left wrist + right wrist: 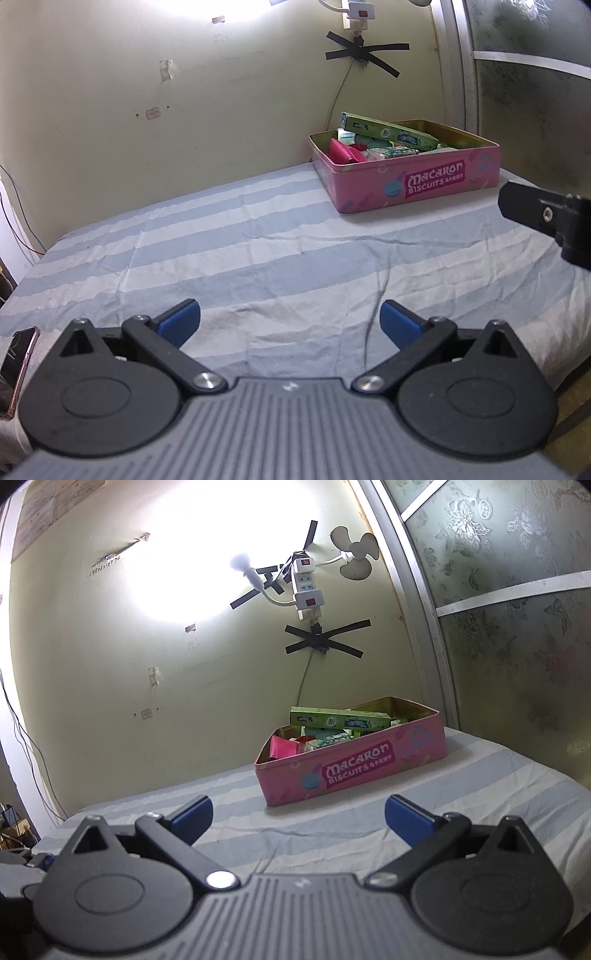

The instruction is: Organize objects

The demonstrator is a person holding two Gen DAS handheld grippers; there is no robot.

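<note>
Both the left gripper and the right gripper hover over the striped bed with jaws spread apart and empty. The pink biscuit tin, already holding a green carton and other small items, stands beyond the jaws, ahead and to the right of the left pair. No loose object lies between either pair, so sorting appears finished or paused; any next move would call for locating a remaining item.

Tin contents: you see only the tops of the packets over the wall of the pink biscuit tin; its floor is hidden.
Green carton: small print too fine to read.
Phone: cut off by the left edge.
Right hand-held gripper: cut off at the left view's right edge; fingers unseen there.
</note>
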